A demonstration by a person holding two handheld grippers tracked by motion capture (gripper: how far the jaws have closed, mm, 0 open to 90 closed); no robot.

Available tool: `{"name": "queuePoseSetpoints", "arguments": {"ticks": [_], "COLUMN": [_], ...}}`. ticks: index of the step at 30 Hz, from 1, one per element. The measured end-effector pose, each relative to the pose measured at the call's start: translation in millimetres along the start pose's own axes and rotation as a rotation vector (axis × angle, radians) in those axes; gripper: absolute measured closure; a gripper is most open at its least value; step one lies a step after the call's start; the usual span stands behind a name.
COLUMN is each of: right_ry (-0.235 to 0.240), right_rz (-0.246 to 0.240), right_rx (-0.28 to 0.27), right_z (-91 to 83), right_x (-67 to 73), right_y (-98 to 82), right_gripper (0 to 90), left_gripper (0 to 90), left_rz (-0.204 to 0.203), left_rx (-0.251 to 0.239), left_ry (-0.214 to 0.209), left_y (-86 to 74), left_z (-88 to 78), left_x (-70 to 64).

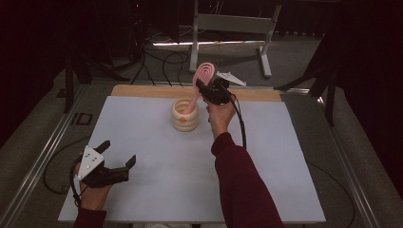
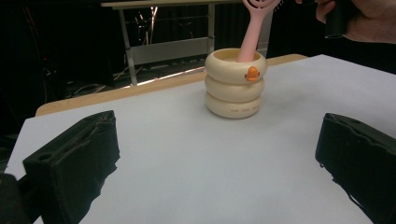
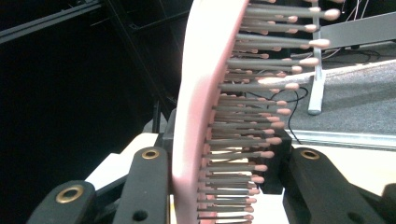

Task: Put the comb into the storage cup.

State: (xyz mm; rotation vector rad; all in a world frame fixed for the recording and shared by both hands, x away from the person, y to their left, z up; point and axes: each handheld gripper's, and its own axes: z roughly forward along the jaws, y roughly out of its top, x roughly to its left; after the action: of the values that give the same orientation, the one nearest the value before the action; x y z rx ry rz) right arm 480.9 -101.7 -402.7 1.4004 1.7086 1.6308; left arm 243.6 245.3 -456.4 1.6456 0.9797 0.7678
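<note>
We see a white table (image 1: 142, 190) in a dark room; our right gripper (image 1: 205, 89) pinches the pink brush (image 1: 205, 72) above the cream holder (image 1: 185, 115), whose lettering is unreadable; our left gripper (image 1: 116, 156), well nearer us, has jaws spread

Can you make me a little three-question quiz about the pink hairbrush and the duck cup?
1. True or false: the handle of the pink hairbrush is down inside the cream cup.
2. Which gripper is shut on the hairbrush? A) left gripper B) right gripper
3. Fill in: the fingers of the left gripper stand ____ with nothing between them.

Key: 1 true; 2 B; 3 open
</note>
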Motion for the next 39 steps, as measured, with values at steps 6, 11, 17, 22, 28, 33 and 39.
{"name": "queuePoseSetpoints", "arguments": {"ticks": [6,11,17,22,28,33,39], "right_ry": [-0.002,0.002,0.0,-0.002,-0.001,0.003,0.004], "right_rz": [0.002,0.006,0.01,0.015,0.02,0.018,0.009], "right_rx": [0.01,0.014,0.023,0.024,0.024,0.029,0.033], "right_z": [2.0,4.1,5.6,6.6,7.9,9.6,11.4], "right_x": [0.1,2.2,2.0,2.1,4.5,6.5,8.8], "right_y": [-4.2,-7.7,-12.9,-16.1,-18.3,-21.0,-23.7], "right_gripper": [63.9,63.9,63.9,63.9,63.9,63.9,63.9], "left_gripper": [0.4,0.4,0.3,0.4,0.3,0.3,0.3], "left_rz": [0.001,0.002,0.002,0.001,0.001,0.002,0.003], "left_rx": [0.0,0.001,-0.001,-0.001,-0.001,-0.002,-0.004], "left_ry": [0.0,0.0,0.001,0.001,0.001,0.001,0.0], "left_y": [0.1,0.3,0.8,0.7,0.7,0.8,1.3], "left_z": [0.0,0.0,-0.6,-0.5,-0.4,-0.5,-0.9], "left_x": [0.0,-0.3,-0.4,-0.4,-0.6,-0.8,-0.9]}}
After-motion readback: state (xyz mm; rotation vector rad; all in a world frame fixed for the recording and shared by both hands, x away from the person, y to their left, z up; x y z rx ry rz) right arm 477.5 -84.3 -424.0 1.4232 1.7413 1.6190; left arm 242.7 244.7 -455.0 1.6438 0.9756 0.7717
